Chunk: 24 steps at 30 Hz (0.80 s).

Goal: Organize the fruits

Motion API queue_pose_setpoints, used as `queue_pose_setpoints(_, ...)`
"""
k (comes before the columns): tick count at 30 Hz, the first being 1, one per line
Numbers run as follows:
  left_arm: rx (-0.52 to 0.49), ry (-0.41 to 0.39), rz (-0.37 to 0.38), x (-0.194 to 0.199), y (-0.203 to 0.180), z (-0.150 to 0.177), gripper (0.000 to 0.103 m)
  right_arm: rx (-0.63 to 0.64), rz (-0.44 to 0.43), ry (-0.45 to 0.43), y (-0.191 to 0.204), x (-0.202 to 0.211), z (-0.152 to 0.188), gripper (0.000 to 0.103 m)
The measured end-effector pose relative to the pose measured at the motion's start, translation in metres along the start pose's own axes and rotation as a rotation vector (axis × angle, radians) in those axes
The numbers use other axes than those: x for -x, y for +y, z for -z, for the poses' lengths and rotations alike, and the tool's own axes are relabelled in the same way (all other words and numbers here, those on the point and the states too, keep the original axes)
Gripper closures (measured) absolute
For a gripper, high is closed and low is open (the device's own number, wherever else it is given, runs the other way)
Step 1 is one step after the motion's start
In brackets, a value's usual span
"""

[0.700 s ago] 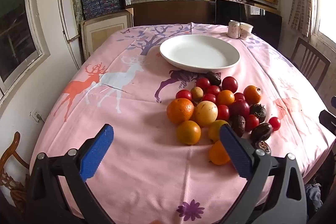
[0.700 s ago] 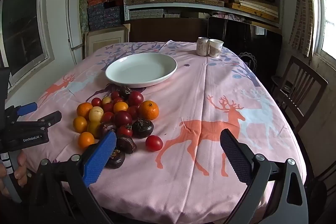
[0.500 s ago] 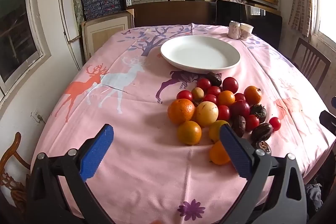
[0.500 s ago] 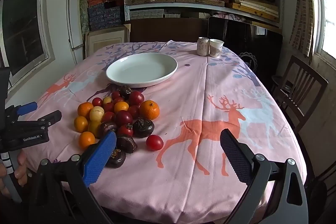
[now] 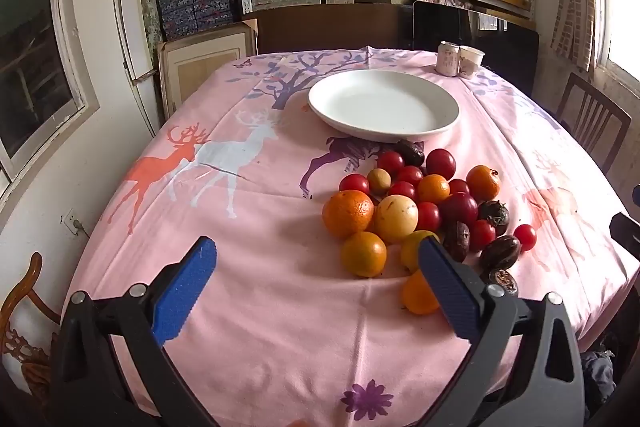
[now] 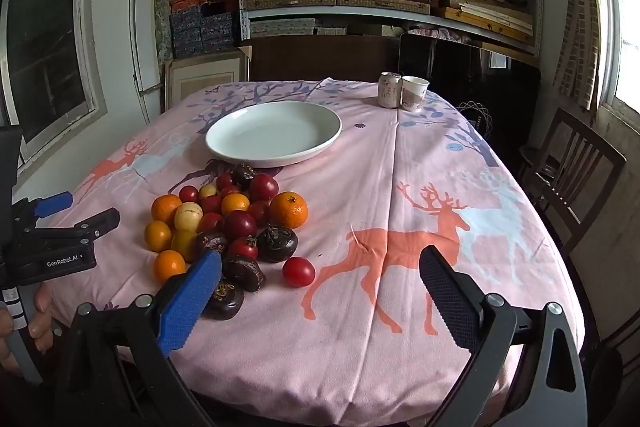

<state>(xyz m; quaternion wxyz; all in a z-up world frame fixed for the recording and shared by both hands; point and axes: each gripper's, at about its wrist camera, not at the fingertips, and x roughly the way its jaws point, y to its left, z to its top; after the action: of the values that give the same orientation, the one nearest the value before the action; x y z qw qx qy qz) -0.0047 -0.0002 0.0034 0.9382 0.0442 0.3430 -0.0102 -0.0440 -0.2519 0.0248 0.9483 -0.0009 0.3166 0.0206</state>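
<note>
On the table (image 6: 400,187), a heap of fruits (image 6: 228,223) lies just beside the white plate (image 6: 273,135). Both the left hand-held gripper (image 5: 316,287) and the right hand-held gripper (image 6: 320,301) gape wide, holding nothing.

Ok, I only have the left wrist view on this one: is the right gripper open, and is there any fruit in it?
Observer: The right gripper is open. Only the tablecloth shows between its fingers, no fruit.
Operator: Does my own one touch the pile?
Observer: No. Seen from the right wrist, the left gripper stands off to the side of the pile, with cloth showing between it and the nearest orange.
Operator: What holds it up?
Observer: A hand is wrapped around its handle, low in the corner of that view.
</note>
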Motion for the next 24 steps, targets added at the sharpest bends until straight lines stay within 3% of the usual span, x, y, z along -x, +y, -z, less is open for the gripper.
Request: queue_pose_setpoints(24,-0.002,-0.009,0.006,0.011,0.007,-0.008,0.004,0.006,-0.017,-0.004,0.004,0.004,-0.001,0.003)
